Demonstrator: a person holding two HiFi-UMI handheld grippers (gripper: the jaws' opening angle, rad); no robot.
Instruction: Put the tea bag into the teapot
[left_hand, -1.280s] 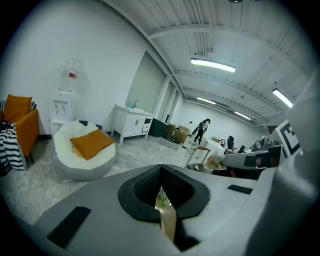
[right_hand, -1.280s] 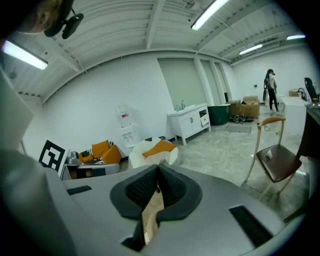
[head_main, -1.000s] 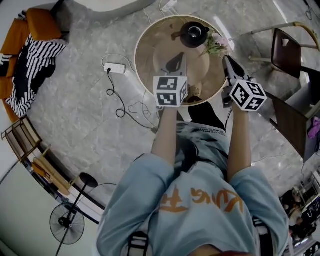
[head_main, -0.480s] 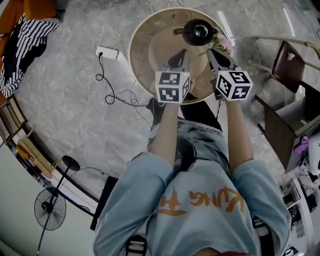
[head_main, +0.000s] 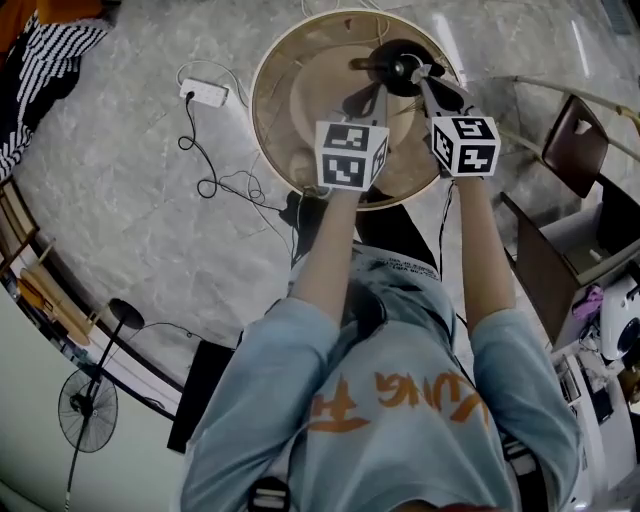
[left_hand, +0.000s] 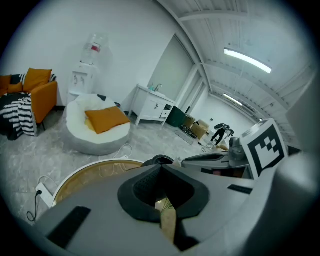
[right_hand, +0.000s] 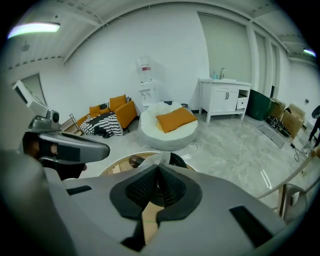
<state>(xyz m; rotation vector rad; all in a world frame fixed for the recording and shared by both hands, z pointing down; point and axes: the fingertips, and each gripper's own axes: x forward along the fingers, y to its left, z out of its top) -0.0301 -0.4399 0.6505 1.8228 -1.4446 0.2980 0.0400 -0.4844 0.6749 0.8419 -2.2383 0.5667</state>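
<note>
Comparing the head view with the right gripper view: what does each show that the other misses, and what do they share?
Head view only: the person's light blue shirt and the black standing fan on the floor. Right gripper view only: the white round beanbag with an orange cushion, and the white sink cabinet. Both: the round wooden table, the black teapot, and the right gripper shut on the white tea bag close to the teapot.

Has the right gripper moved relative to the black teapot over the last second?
Yes. The right gripper has moved across the round wooden table toward the black teapot; its tips now reach the teapot's opening.
</note>
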